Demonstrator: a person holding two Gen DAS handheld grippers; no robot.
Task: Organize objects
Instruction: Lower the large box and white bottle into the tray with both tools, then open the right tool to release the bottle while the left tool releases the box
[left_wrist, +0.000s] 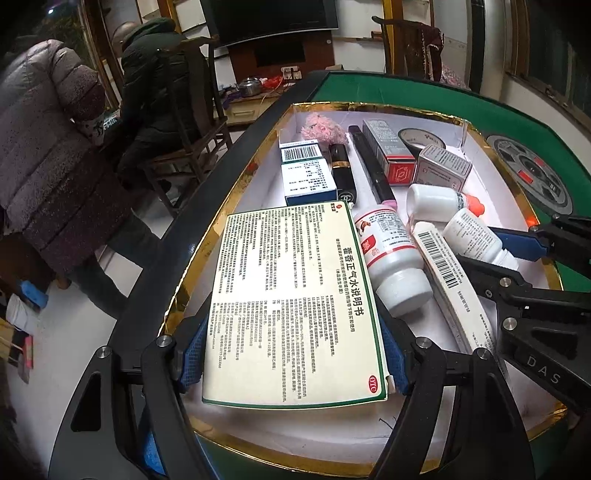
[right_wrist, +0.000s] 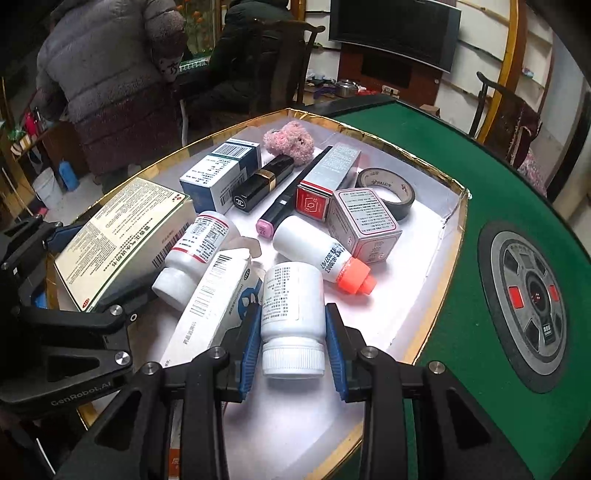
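On the far left, beyond the tabletop's dark rim, I can see two people in padded coats by a wooden chair.

My left tool is pinching the big flat medicine box with the green border and printed panel: both blue pads press on its long sides, and it sits at the left end of the gold-edged tray, which lies on the green tabletop.

Behind that box, a blue-and-white carton lies next to a black lipstick, and a pink fuzzy toy sits at the tray's far edge. Just right of the big box a white bottle with a red label lies on its side, touching a long white carton with a barcode.

Nearer the middle, a slim black pen with a pink end runs diagonally beside a red-and-silver box.

My right tool is clamped on a white pill bottle, pads on either side of its body just above the ribbed cap, which points toward the camera. It is over the tray's white floor; I cannot tell whether it rests there or is lifted.

Further right lie a white bottle with an orange cap, a silver cube box and a roll of black tape. Past the tray's right wall, a round grey panel is set into the green felt.
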